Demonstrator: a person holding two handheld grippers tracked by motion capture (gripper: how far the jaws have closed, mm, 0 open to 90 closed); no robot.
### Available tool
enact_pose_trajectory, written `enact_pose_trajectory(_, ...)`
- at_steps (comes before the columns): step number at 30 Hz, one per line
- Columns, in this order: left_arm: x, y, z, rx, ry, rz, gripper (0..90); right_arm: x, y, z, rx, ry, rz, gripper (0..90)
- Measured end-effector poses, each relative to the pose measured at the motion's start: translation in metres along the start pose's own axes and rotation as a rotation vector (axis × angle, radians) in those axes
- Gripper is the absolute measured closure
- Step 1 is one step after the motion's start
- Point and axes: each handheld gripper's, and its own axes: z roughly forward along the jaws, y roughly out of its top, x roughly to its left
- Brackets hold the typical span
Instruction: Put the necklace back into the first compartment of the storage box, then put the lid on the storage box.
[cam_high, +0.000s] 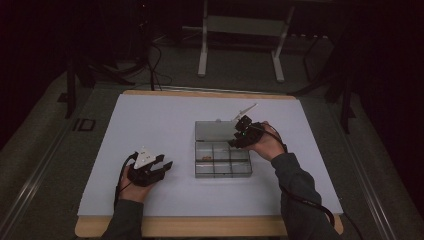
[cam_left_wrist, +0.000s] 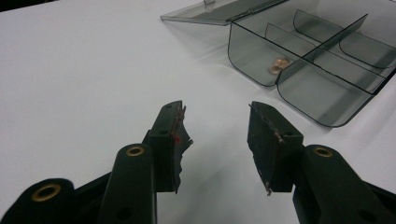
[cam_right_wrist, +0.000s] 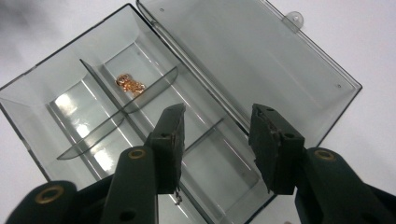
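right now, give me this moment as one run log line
box: lid open flat | copper bits: in one compartment | right gripper: open, above box | left gripper: open, left of box

Left gripper (cam_high: 159, 169) low near table's front left, held in left hand (cam_high: 131, 181), jaws spread, nothing between them, pointed right. Right gripper (cam_high: 239, 136) held in right hand (cam_high: 266, 144), raised farther forward, angled down and left, jaws parted, empty. Both forearms entered from bottom, sleeves dark.
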Motion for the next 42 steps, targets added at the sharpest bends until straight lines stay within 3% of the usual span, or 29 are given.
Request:
enact_pose_trajectory(11, 0.0, 0.0, 0.0, 0.0, 0.0, 0.0, 56.2, -0.011, -0.013, 0.0, -0.029, -0.009, 0.05, 53.0)
enact_pose_trajectory(34, -0.001, 0.001, 0.002, 0.018, 0.021, -0.014, 56.3, -0.033, -0.031, -0.002, -0.142, -0.033, 0.208, 52.2)
enact_pose_trajectory(42, -0.003, 0.003, 0.002, 0.02, 0.019, -0.032, 56.5, -0.042, -0.037, 0.0, -0.179, -0.04, 0.288, 52.0)
